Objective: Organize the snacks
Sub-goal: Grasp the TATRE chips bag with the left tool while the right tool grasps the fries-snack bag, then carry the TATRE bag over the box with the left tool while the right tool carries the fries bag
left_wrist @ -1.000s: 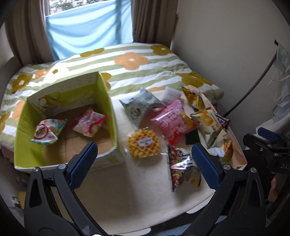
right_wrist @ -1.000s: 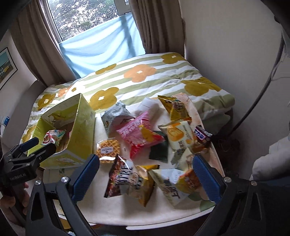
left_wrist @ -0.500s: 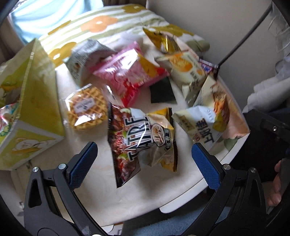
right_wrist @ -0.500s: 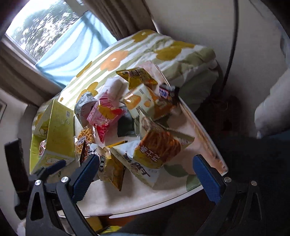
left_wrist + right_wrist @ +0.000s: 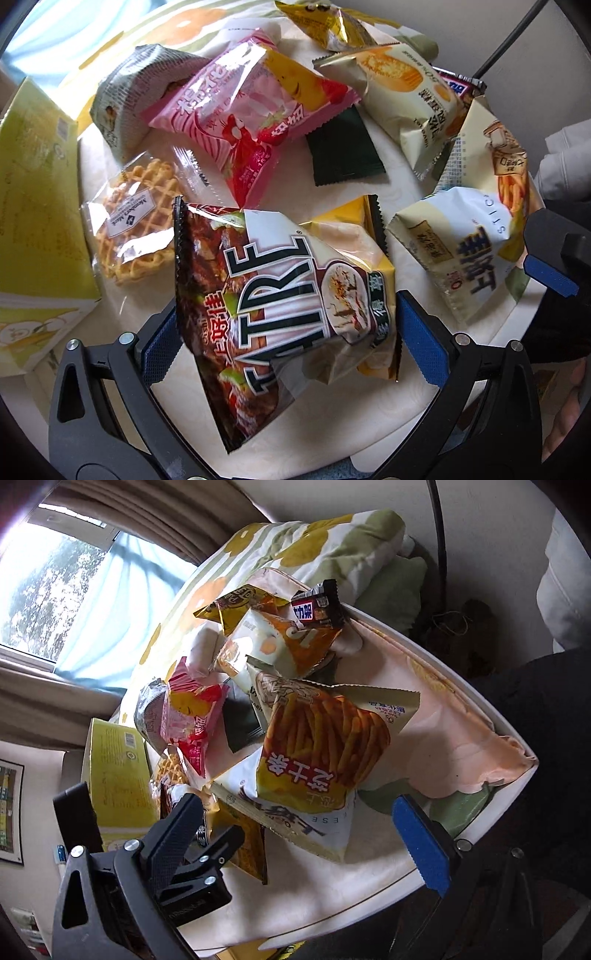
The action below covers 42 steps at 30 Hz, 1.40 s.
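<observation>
My left gripper is open, its blue pads on either side of a brown and yellow TARTRE snack bag lying on the white table. Around the bag lie a wrapped waffle, a pink bag, a dark green packet and a white stick-snack bag. The yellow-green snack box stands at the left. My right gripper is open over the near edge of a fries-picture bag. The left gripper shows in the right wrist view on the TARTRE bag.
A flowered quilt lies behind the table. More bags, a gold one and a chocolate bar, lie at the table's far end. A black cable runs down the wall at the right. The table edge is near.
Both grippers have dropped closer to the table. The left one moved from the box side to straddle the TARTRE bag. The right one tilted and closed in on the fries bag.
</observation>
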{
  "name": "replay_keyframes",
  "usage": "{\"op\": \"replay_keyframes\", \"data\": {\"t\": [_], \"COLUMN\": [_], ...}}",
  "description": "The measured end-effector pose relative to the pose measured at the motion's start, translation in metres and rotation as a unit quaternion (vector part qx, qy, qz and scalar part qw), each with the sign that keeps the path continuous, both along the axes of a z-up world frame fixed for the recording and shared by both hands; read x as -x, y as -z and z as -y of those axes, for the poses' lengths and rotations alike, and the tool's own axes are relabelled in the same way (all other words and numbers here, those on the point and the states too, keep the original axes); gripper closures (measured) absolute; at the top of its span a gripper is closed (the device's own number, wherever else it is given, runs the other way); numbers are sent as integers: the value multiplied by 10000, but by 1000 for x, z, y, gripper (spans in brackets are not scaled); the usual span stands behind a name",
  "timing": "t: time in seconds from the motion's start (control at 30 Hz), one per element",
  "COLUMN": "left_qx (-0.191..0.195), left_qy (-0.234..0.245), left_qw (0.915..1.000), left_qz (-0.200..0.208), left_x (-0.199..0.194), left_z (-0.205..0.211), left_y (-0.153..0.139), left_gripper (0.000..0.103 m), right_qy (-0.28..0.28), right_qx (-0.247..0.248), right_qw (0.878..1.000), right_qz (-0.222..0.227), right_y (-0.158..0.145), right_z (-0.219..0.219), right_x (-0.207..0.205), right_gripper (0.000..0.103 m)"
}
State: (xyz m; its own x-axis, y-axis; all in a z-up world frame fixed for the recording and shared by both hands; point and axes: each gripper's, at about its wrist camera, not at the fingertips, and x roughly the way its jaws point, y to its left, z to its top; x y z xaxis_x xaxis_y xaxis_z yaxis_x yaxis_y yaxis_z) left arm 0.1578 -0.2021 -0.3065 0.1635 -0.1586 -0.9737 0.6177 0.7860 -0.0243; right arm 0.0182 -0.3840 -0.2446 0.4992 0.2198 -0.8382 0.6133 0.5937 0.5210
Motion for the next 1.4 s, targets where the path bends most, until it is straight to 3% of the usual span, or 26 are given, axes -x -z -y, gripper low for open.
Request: {"op": "replay_keyframes", "data": {"t": [0.13, 0.33, 0.73, 0.77, 0.9, 1.03, 1.2, 1.4], "left_qx": [91, 282, 420, 414, 424, 455, 497, 575], "left_qy": [41, 191, 199, 193, 136, 76, -43, -265], "left_qw": [10000, 9994, 9989, 9989, 9990, 9988, 9984, 9969], "left_qz": [-5, 13, 44, 39, 67, 137, 247, 475], "left_x": [-2, -6, -8, -8, -10, -9, -4, 5], "left_z": [-1, -5, -14, -15, -18, -19, -24, -36], "left_y": [4, 2, -11, -11, -15, -20, -33, -56], "left_gripper": [1, 19, 26, 26, 27, 27, 27, 27], "right_qy": [168, 327, 511, 522, 533, 605, 476, 209], "right_qx": [-112, -217, -152, -147, -281, -345, -319, -223], "right_qw": [9998, 9992, 9985, 9984, 9980, 9974, 9983, 9995], "right_qz": [-38, -73, -137, -155, -209, -184, -119, 62], "right_y": [9, 18, 23, 23, 30, 32, 25, 7], "right_z": [1, 3, 3, 3, 4, 4, 3, -1], "right_x": [-4, -9, -18, -19, -21, -17, -15, -13], "right_gripper": [1, 1, 2, 3, 30, 41, 49, 51]}}
